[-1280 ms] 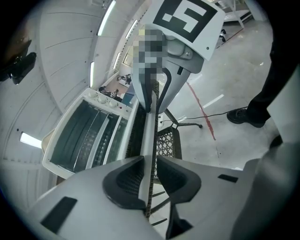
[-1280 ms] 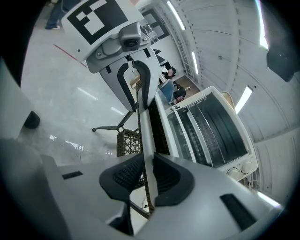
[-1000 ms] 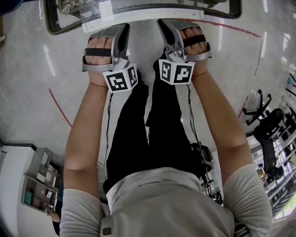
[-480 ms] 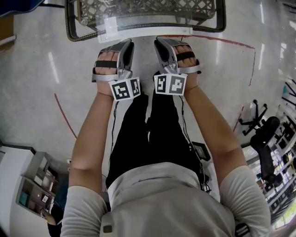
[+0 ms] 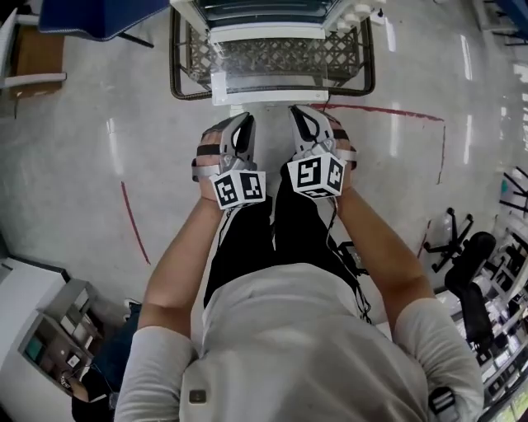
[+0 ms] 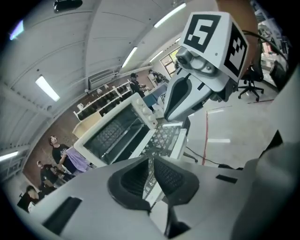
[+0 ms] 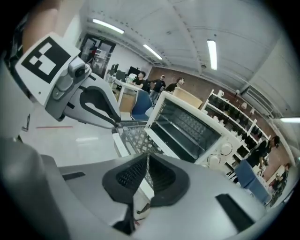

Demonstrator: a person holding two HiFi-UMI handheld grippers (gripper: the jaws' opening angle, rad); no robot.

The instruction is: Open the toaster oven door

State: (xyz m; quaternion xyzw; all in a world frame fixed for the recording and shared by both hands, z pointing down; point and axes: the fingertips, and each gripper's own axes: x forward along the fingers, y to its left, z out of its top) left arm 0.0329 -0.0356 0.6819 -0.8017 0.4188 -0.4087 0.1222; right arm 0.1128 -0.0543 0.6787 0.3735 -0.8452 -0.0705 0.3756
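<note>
**Head view:** the white toaster oven [image 5: 272, 10] stands at the top of the frame. Its glass door [image 5: 272, 62] lies dropped flat toward the person, with the white handle bar [image 5: 268, 97] nearest. The left gripper [image 5: 241, 130] and right gripper [image 5: 304, 122] hang side by side just short of that handle, touching nothing.

**Left gripper view:** the jaws are closing on nothing, with a slim gap between the ribbed black pads [image 6: 133, 178].

**Right gripper view:** the jaws are closing too (all but together) and hold nothing.

The opening looks done. The next move likely calls only for drawing clear without knocking the door.
</note>
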